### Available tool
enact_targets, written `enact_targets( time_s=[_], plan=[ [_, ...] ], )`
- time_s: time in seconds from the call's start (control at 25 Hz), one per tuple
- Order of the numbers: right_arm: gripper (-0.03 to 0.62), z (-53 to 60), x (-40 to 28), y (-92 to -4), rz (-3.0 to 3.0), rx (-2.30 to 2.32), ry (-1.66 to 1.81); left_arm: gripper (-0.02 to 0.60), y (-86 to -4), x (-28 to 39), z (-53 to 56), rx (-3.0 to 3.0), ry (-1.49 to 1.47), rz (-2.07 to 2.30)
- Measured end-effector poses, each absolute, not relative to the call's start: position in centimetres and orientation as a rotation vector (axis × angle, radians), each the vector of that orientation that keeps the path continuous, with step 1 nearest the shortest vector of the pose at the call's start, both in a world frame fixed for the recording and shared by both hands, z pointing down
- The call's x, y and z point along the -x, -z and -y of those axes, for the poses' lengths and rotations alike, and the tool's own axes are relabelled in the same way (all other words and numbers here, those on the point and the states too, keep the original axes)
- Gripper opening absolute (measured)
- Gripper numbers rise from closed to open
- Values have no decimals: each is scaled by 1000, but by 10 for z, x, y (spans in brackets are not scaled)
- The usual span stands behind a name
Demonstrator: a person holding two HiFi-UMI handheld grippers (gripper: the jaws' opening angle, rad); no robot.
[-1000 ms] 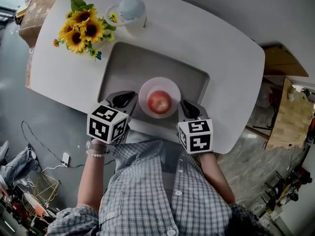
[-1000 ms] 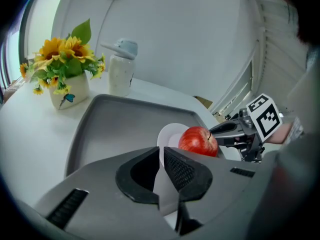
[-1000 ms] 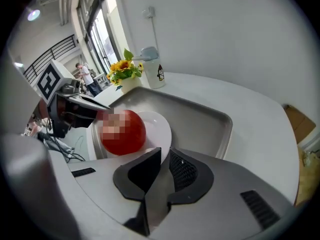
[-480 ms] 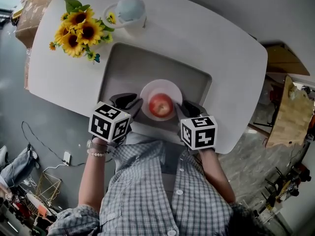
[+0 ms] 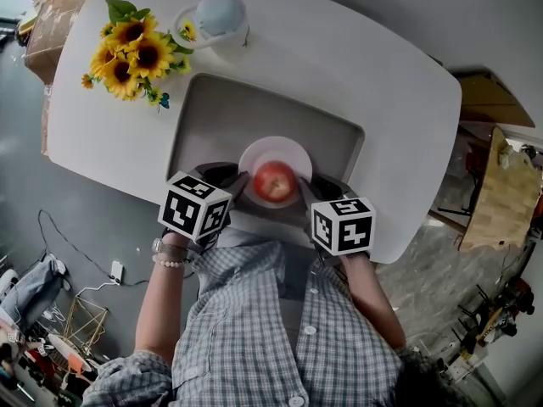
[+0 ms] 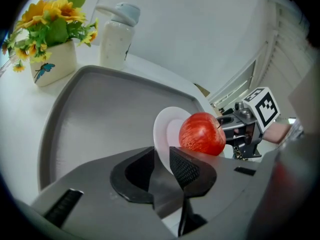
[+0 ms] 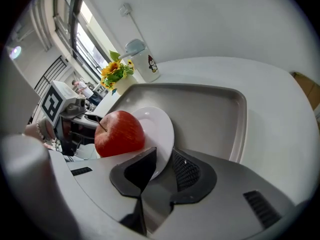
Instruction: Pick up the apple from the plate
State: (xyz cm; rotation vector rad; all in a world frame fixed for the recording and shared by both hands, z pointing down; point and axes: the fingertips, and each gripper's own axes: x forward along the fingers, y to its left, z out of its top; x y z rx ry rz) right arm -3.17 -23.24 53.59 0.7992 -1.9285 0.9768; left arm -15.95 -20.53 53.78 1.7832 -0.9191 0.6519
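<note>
A red apple (image 5: 274, 181) sits on a small white plate (image 5: 276, 149) at the near side of a grey tray (image 5: 221, 108). My left gripper (image 5: 233, 181) is at the plate's left edge, and in the left gripper view its jaws (image 6: 162, 156) stand narrow with the plate's rim (image 6: 165, 129) between them, the apple (image 6: 201, 134) just beyond. My right gripper (image 5: 310, 189) is at the plate's right edge. In the right gripper view it (image 7: 164, 156) holds the rim (image 7: 157, 126) the same way, with the apple (image 7: 119, 133) to the left of its jaws.
The tray lies on a white table (image 5: 382, 83). A pot of sunflowers (image 5: 131, 49) and a white bottle (image 5: 219, 15) stand at the far left, beyond the tray. The table's near edge runs right under both grippers, against the person's checked shirt.
Both grippers have moved inward from either side until their jaws took the plate's rim. The apple and plate stay in about the same place.
</note>
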Motion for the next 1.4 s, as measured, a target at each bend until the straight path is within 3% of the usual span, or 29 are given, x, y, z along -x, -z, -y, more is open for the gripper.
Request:
enact_targets(
  time_s=[0.68, 1.4],
  plan=[
    [83, 227, 26, -539, 1838, -943, -1224, 66, -535, 156, 214, -1609, -482, 886],
    [69, 234, -15, -516, 1792, -1197, -1374, 66, -533, 116, 234, -1682, -596, 799]
  ],
)
